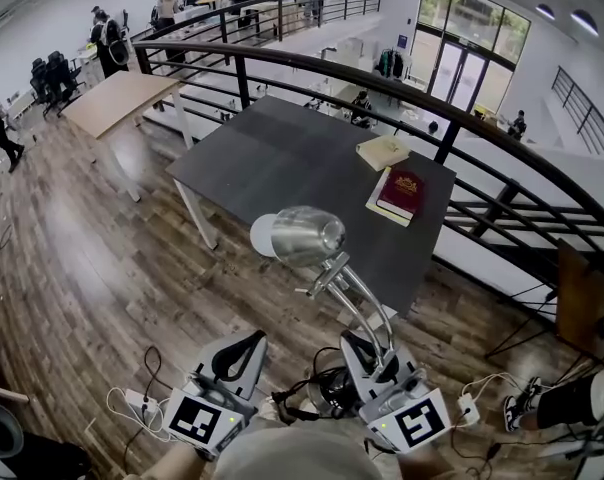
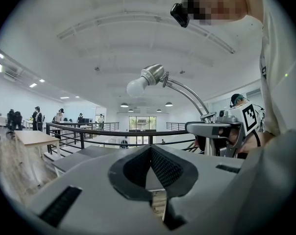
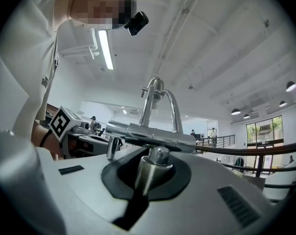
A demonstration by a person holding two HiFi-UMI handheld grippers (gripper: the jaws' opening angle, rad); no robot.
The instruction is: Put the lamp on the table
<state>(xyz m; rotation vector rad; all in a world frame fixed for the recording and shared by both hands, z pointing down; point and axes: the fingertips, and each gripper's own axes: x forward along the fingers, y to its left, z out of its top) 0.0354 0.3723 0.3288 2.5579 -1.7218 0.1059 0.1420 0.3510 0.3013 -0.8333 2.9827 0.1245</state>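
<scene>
The left gripper (image 2: 149,151) rides at the left with its jaws together at the tips and nothing between them, so it looks free to help. Just right of it the silver desk lamp (image 1: 304,236) is off the table, carried over the wooden floor on the near side. Its head and bulb lean toward the far side and its gooseneck (image 1: 367,313) curves back down to the right gripper (image 3: 155,173). That gripper's jaws are clamped on the short metal post at the foot of the neck. The lamp's base cannot be made out below the gripper. The grip is low and the head overhangs, so the lamp will probably want to swing. It seems wise to carry it level and slowly toward the dark grey table (image 1: 282,158), which lies ahead, and to keep the head upright. The bare left and middle part of the top seems the best landing spot. It is well clear of the tan book (image 1: 382,151) and the red book (image 1: 403,190) at the far right corner, and away from the railing (image 1: 482,128). The jaws should part only once the lamp stands settled.
</scene>
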